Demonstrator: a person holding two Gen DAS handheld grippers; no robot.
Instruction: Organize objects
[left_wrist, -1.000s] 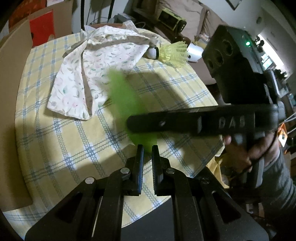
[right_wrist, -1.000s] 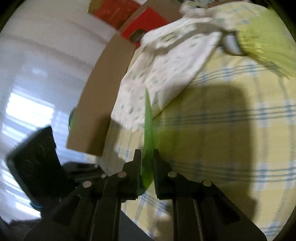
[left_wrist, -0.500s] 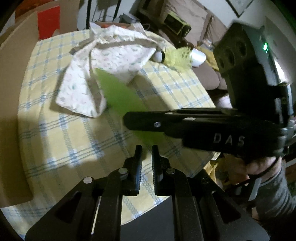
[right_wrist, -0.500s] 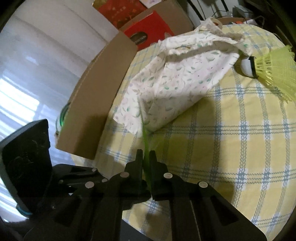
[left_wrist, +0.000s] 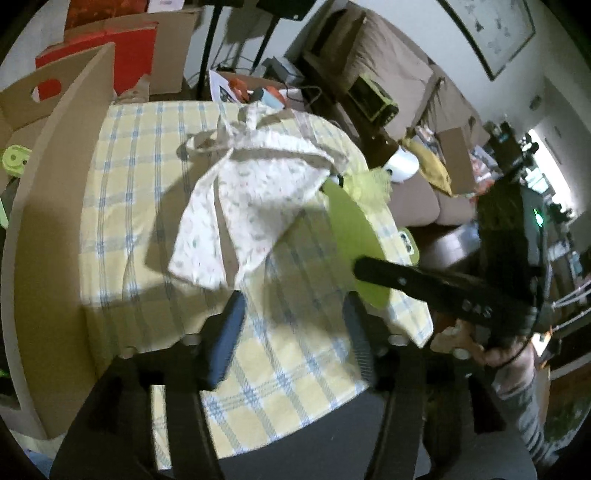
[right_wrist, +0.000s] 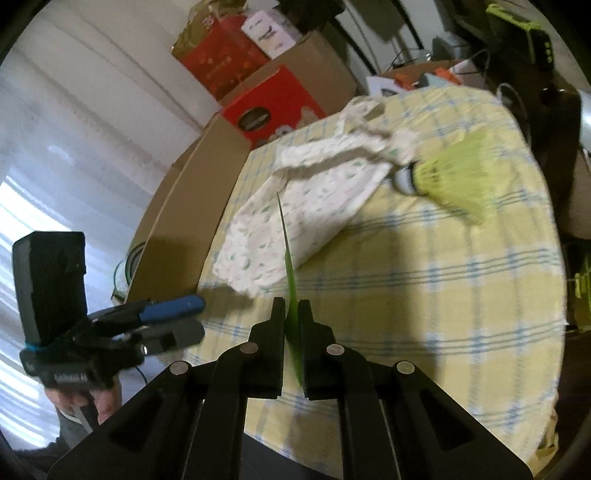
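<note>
The right hand-held gripper (right_wrist: 291, 314) is clamped on a thin green plastic card (left_wrist: 354, 240), held edge-up in the air over the right edge of the bench (left_wrist: 122, 192). The left hand-held gripper (left_wrist: 291, 317) has just been opening; its jaws stand apart with nothing between them. A floral cloth bag (left_wrist: 251, 192) lies mid-bench, and a yellow-green shuttlecock (right_wrist: 450, 177) rests just beside it. A cardboard panel (left_wrist: 48, 229) lines the left edge; the near checked cloth is bare.

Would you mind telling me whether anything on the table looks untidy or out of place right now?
Yes. The patterned cloth lies crumpled and unfolded across the checked tablecloth, its straps tangled at the far end. A yellow-green shuttlecock lies on its side against the cloth's edge.
</note>
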